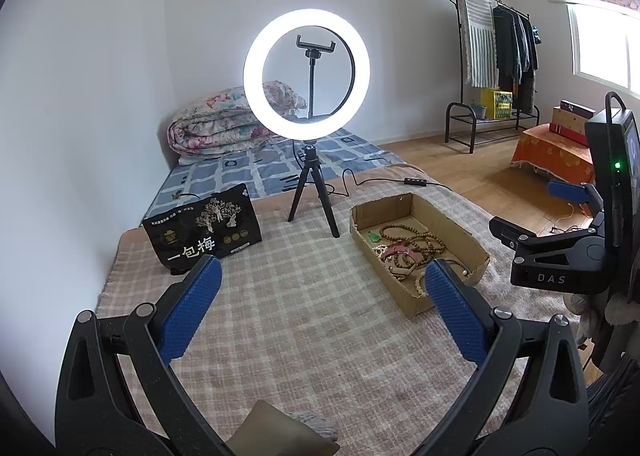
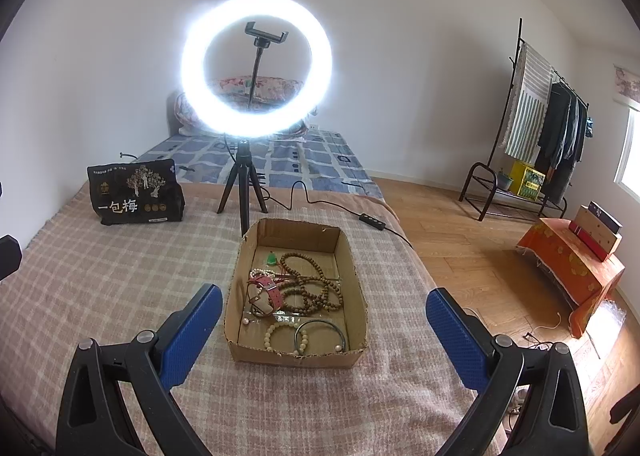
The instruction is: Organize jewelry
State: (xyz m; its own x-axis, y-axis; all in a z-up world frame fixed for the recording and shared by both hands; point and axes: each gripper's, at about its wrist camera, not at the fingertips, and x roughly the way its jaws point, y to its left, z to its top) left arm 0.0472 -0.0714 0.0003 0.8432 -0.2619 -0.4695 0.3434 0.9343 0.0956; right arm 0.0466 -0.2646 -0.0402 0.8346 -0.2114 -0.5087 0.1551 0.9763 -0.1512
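Observation:
A shallow cardboard box (image 2: 348, 256) (image 1: 452, 224) lies on the checked blanket and holds the jewelry. Inside are brown wooden bead strings (image 2: 316, 284) (image 1: 416, 238), a green pendant (image 2: 272, 258) (image 1: 374, 237), a red strap watch (image 2: 266, 288) (image 1: 400, 250), a cream bead bracelet (image 2: 280, 330) and a dark bangle (image 2: 320, 336). My right gripper (image 2: 324, 316) hovers open over the near half of the box, its blue fingers either side. My left gripper (image 1: 322, 288) is open above bare blanket, left of the box. The right gripper's body (image 1: 560, 256) shows at the right of the left wrist view.
A lit ring light on a black tripod (image 2: 244, 184) (image 1: 310, 192) stands just behind the box, its cable (image 2: 372, 222) trailing right. A black snack bag (image 2: 138, 196) (image 1: 204, 228) stands at the back left. The blanket's right edge drops to a wooden floor (image 2: 480, 264).

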